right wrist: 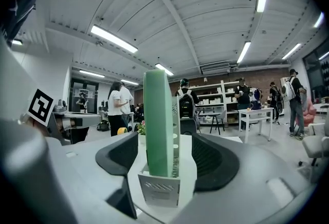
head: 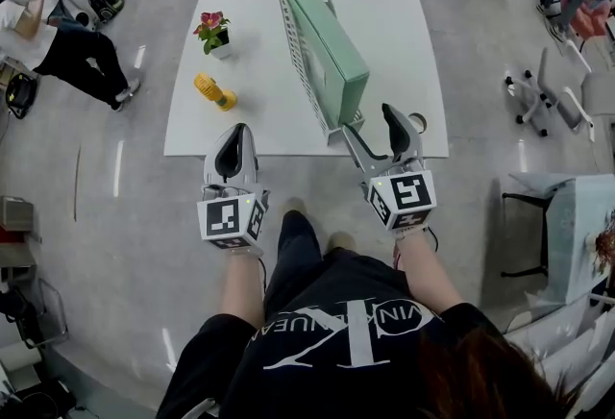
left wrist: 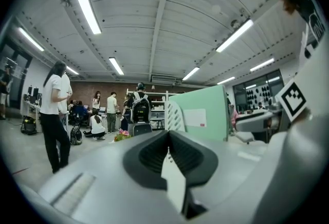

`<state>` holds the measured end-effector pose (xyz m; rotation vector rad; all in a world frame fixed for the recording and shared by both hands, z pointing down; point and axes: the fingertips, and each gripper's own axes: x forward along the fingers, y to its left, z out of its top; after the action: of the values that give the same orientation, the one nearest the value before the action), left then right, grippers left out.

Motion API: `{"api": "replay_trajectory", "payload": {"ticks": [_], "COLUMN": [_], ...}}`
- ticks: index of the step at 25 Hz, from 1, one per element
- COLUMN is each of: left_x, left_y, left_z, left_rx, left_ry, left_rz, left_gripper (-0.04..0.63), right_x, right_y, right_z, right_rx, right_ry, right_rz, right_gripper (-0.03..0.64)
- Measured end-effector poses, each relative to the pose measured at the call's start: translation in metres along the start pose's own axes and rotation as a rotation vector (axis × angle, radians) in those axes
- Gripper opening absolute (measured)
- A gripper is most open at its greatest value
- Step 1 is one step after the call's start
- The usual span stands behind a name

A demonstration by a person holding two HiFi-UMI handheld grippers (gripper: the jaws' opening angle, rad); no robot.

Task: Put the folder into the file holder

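**A:** How does the right claw [head: 373, 125] stand?

**B:** Its jaws are spread wide and hold nothing. The near end of the white perforated file holder [right wrist: 159, 187] sits in the gap between them, with clear space to each pad.

**A:** And the pale green flat folder [right wrist: 156, 115]?

**B:** It is upright in that holder, edge-on straight ahead of the right claw, on the white square surface [head: 259, 119].

**A:** The left claw [left wrist: 167, 138]?

**B:** Its jaws are together and empty, over the surface's near edge. Holder and folder lie ahead and to its right, well apart from it.
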<state>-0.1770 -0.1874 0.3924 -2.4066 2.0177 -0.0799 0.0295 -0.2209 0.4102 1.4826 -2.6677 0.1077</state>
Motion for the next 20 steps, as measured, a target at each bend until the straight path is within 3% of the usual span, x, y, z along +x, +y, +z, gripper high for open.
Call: {"api": "replay_trajectory", "payload": {"ticks": [6, 20], "left_x": [-0.009, -0.028], "left_y": [-0.014, -0.032], "left_z": [0.001, 0.005], "left_rx": [-0.005, -0.007], "left_ry": [-0.009, -0.025], "left_rz": [0.004, 0.033], "left_gripper": [0.000, 0.000], "right_x": [-0.020, -0.052], "right_y": [-0.012, -0.028], "right_z": [-0.001, 0.011], "right_rx": [-0.011, -0.038], "right_ry": [0.008, -0.004], "right_rz": [-0.016, -0.010], "right_gripper": [0.273, 0.043]}}
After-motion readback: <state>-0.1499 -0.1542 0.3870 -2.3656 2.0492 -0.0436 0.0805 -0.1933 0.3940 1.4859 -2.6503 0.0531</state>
